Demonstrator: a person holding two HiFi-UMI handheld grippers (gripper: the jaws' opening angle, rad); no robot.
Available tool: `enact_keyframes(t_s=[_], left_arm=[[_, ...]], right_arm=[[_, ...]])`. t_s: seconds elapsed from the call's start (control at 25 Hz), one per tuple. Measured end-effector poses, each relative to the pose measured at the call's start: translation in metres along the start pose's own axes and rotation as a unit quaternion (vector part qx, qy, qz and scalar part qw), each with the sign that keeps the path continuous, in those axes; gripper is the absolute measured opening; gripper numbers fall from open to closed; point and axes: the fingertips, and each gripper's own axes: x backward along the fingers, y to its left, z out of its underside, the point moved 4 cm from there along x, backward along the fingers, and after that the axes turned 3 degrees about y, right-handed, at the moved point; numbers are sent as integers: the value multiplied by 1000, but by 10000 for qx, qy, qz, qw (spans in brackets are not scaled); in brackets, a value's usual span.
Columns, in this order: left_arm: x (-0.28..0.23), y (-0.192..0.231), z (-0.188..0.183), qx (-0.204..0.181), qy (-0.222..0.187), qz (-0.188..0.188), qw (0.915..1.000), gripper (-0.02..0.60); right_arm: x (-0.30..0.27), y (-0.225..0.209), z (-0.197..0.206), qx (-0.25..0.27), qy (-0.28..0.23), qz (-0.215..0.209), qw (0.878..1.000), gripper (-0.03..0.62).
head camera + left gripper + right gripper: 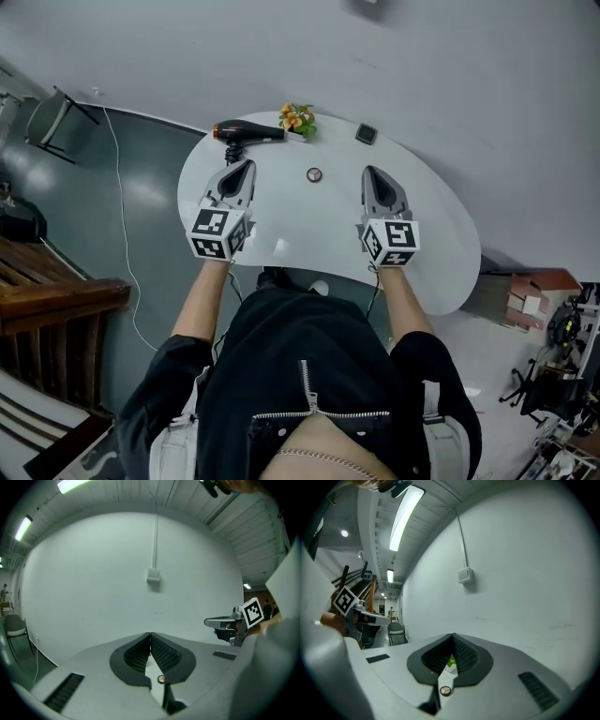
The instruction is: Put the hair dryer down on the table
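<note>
Head view shows the dryer [246,132] lying on its side at the far left edge of the white table [441,234], nozzle toward the flowers [297,119] just beside it and apart from both grippers. The left gripper [248,165] hovers over the table's left part, near the dryer but not touching it; the right gripper [368,172] hovers well apart over the right part. A small round disc [314,174] sits on the table between them, and a dark square thing [366,134] lies near the far edge. In the left gripper view, the jaws are pressed together with nothing between them, and the same goes for the right gripper view, where a bit of green shows through the gap below the tips.
</note>
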Motion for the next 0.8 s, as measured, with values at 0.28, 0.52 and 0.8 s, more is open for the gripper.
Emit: enact_keyframes(t_s=[0.28, 0.52, 0.8], left_arm=[[2, -6, 5, -103, -14, 90, 9999, 21], [2, -7, 10, -79, 20, 145, 9999, 21], [1, -9, 15, -47, 62, 163, 9998, 21]], right_arm=[[2, 8, 6, 34, -3, -39, 10000, 3], [6, 12, 6, 51, -38, -25, 10000, 3], [9, 13, 7, 41, -35, -21, 10000, 3]])
